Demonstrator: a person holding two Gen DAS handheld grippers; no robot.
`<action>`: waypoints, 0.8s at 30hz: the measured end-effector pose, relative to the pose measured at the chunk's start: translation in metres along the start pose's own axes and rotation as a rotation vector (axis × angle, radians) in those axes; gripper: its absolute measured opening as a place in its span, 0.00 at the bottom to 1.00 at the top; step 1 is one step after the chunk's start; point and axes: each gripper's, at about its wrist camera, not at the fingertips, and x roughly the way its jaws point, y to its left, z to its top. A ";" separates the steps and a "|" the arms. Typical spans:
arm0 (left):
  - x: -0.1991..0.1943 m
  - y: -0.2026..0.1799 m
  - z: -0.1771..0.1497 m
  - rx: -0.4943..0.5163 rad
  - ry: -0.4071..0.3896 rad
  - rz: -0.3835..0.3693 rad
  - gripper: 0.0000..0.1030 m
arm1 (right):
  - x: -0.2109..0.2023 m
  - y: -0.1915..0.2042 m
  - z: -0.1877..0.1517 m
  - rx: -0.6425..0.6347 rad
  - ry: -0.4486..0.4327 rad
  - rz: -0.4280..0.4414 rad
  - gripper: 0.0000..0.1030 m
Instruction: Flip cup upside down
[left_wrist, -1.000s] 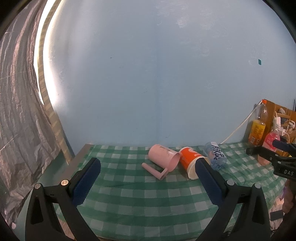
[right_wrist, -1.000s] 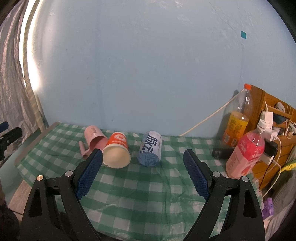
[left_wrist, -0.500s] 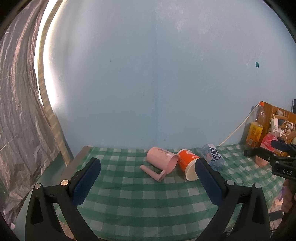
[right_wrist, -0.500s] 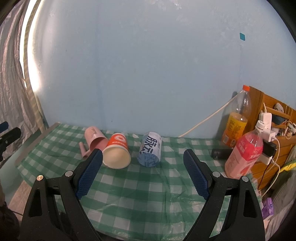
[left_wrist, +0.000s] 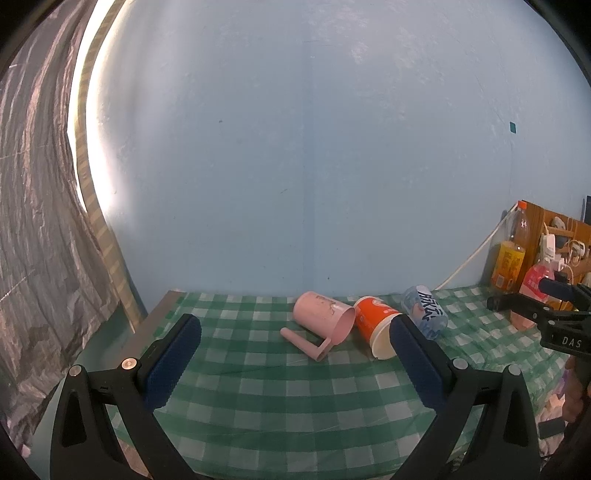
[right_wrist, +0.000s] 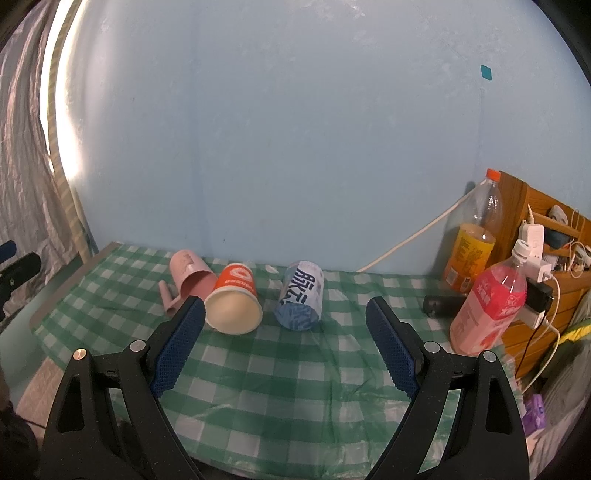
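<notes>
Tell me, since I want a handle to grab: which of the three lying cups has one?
The pink cup, leftmost; the orange cup and blue cup have none.

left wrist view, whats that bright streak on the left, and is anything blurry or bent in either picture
Left wrist view: a blown-out band of glare runs beside the curtain, and the fisheye bows it. Right wrist view: the same glare at left; the cups, such as the orange cup, are sharp, and the dark corners are lens vignetting.
</notes>
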 end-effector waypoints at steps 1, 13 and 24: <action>0.001 0.000 0.000 0.000 0.002 -0.002 1.00 | 0.000 0.000 0.000 0.000 -0.001 0.001 0.85; 0.009 -0.001 -0.002 -0.004 0.023 -0.005 1.00 | 0.024 0.003 0.004 -0.008 0.049 0.043 0.85; 0.063 -0.004 -0.001 0.011 0.117 -0.021 1.00 | 0.106 0.027 0.035 -0.068 0.245 0.208 0.85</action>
